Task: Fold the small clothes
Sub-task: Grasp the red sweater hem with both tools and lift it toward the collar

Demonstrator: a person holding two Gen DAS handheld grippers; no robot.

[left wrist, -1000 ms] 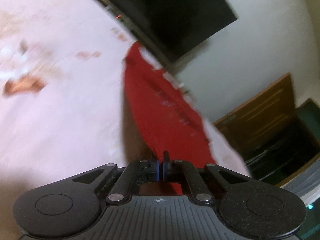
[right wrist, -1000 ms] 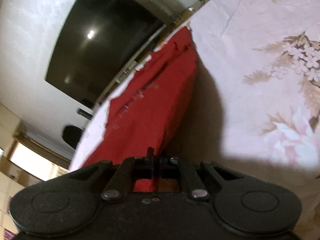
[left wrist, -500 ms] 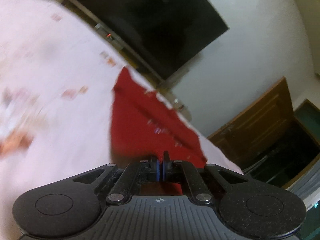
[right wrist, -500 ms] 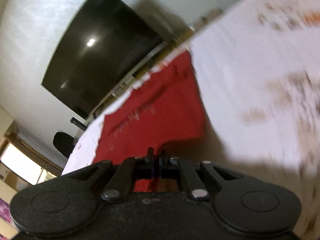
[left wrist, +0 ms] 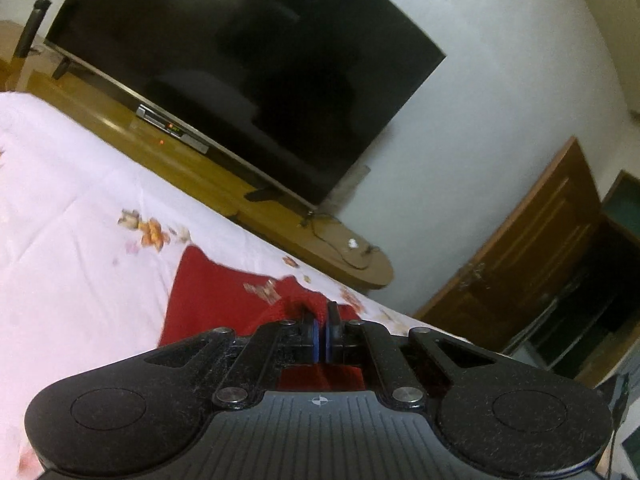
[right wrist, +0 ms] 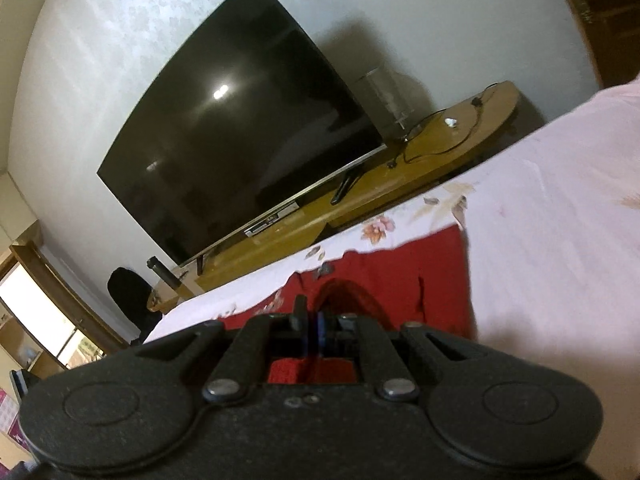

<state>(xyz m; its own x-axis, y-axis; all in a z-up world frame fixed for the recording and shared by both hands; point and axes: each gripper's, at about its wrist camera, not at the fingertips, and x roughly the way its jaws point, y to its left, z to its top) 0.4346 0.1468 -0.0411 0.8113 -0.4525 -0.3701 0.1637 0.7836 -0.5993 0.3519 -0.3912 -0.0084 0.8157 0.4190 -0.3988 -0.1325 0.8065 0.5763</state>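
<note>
Red garment (left wrist: 208,296) lifted off the bed (left wrist: 80,240), my left tool (left wrist: 321,320) and right tool (right wrist: 311,316) each clenched on its edge; next, carry the fold across evenly.

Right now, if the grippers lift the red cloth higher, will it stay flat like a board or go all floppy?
Probably floppy: the red garment bunches into a ridge where the left gripper pinches it, and puckers at the right gripper. It looks thin, so likely light. The knit weave seems unlikely to slip.
</note>
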